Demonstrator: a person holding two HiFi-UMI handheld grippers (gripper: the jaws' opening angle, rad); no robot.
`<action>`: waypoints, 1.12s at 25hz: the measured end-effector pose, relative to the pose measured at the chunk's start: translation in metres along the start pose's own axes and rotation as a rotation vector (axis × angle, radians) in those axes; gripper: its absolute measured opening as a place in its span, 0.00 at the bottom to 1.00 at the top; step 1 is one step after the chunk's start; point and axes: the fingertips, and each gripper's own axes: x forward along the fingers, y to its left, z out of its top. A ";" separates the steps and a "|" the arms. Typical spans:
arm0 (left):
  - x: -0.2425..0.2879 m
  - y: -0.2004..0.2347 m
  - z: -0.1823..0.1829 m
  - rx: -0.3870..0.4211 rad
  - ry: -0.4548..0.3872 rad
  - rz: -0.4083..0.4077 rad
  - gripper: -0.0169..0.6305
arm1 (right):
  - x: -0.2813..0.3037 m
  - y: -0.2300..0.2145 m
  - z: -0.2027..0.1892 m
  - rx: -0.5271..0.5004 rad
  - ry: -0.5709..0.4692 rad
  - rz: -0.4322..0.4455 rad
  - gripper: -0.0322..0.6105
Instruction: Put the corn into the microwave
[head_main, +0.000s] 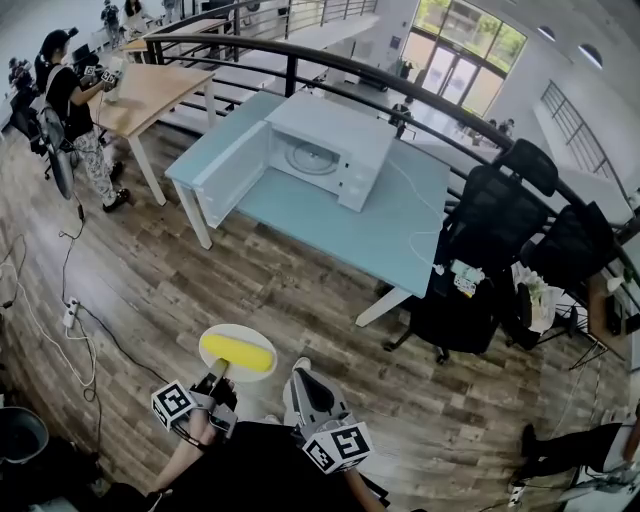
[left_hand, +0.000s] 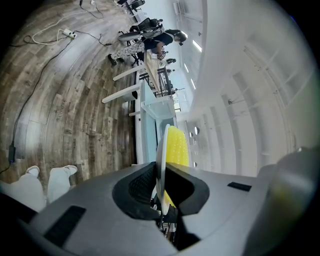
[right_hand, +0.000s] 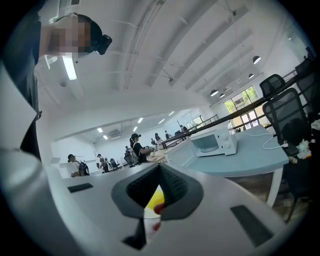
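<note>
At six o'clock in the head view, the left gripper (head_main: 218, 383) clamps the white plate (head_main: 236, 329) bearing the corn (head_main: 238, 352), and should hold it level toward the open microwave (head_main: 322, 150) at twelve o'clock, while the right gripper (head_main: 300, 380) is closed on nothing.

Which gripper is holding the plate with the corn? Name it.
The left gripper: its jaws clamp the rim of the white plate carrying the yellow corn. The right gripper has its jaws together on nothing, beside the plate.
</note>
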 end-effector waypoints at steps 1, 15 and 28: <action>0.005 -0.001 0.001 -0.003 0.001 0.003 0.07 | 0.003 -0.004 0.001 0.001 0.005 -0.001 0.06; 0.077 -0.030 0.016 0.004 -0.012 0.013 0.07 | 0.052 -0.064 0.026 0.018 0.025 -0.004 0.06; 0.145 -0.054 0.029 0.002 -0.062 0.033 0.07 | 0.107 -0.116 0.053 -0.047 0.058 0.053 0.06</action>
